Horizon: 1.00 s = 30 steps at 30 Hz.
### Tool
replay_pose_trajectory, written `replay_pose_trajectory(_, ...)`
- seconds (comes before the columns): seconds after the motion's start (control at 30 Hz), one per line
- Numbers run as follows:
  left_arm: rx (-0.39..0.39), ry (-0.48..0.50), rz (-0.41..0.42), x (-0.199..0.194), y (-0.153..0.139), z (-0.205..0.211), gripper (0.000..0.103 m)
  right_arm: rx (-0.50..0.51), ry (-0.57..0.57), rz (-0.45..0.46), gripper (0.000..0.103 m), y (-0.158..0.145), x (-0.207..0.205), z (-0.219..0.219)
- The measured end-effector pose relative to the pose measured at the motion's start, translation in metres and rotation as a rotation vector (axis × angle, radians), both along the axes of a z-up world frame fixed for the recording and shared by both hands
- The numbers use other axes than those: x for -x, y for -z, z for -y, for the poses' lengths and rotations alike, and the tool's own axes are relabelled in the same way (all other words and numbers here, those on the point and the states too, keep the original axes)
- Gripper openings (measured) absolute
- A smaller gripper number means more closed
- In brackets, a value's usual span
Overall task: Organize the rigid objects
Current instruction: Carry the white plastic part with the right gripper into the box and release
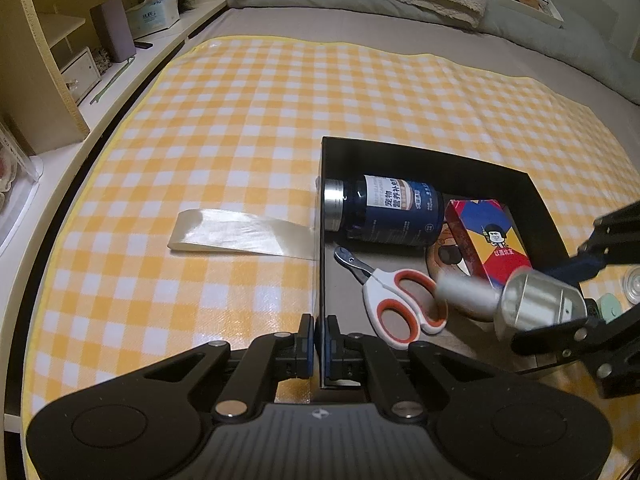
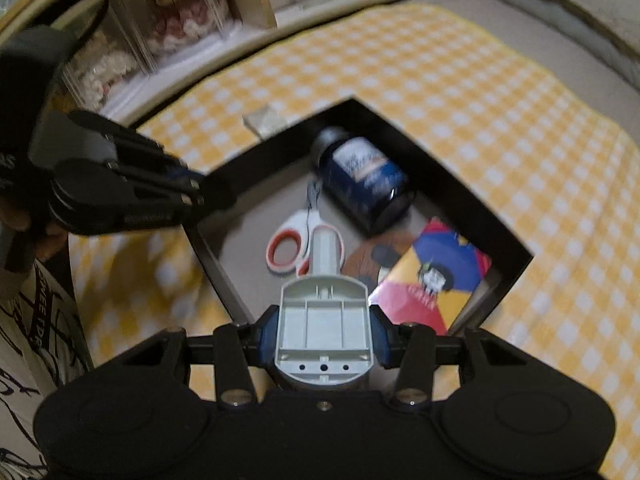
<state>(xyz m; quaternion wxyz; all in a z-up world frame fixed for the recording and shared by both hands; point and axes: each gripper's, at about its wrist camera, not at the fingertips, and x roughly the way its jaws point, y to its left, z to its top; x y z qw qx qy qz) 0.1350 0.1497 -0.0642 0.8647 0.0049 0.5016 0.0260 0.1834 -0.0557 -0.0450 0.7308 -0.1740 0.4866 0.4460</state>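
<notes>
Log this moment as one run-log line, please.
left gripper: shut on box wall | right gripper: shut on grey tool over box

Warm, rather dim indoor light fills both views. Glare sits on the checked mat (image 1: 248,128) and a strip of clear tape (image 1: 240,236). The black box (image 1: 440,164) is dark inside. The right wrist view is motion-blurred throughout; fisheye bending curves the edges, with dark corners.
</notes>
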Motion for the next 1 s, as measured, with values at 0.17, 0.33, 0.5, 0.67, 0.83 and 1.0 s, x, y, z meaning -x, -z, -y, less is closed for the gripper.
replay_pose_trajectory(0.17, 0.001, 0.0, 0.0, 0.0, 0.0, 0.0, 0.006, 0.061, 0.042, -0.034, 0.049, 0.008, -0.005, 0.002)
replay_pose_trajectory(0.33, 0.001, 0.0, 0.0, 0.0, 0.0, 0.001, 0.006, 0.081, 0.077, -0.026, 0.053, 0.005, -0.007, 0.007)
replay_pose_trajectory(0.5, 0.001, 0.0, 0.0, 0.0, 0.0, 0.001, 0.006, 0.05, 0.143, -0.038, 0.055, -0.002, -0.014, 0.01)
replay_pose_trajectory(0.67, 0.001, 0.0, 0.0, 0.0, 0.0, 0.0, 0.006, 0.001, 0.256, -0.034, 0.029, -0.002, -0.02, 0.01)
replay_pose_trajectory(0.83, 0.002, 0.0, -0.001, 0.0, 0.0, 0.0, 0.006, -0.002, 0.359, 0.016, 0.013, 0.012, -0.022, -0.001)
replay_pose_trajectory(1.0, 0.003, 0.001, 0.0, 0.0, 0.0, 0.0, 0.006, 0.041, 0.302, 0.029, 0.012, 0.023, -0.013, -0.012)
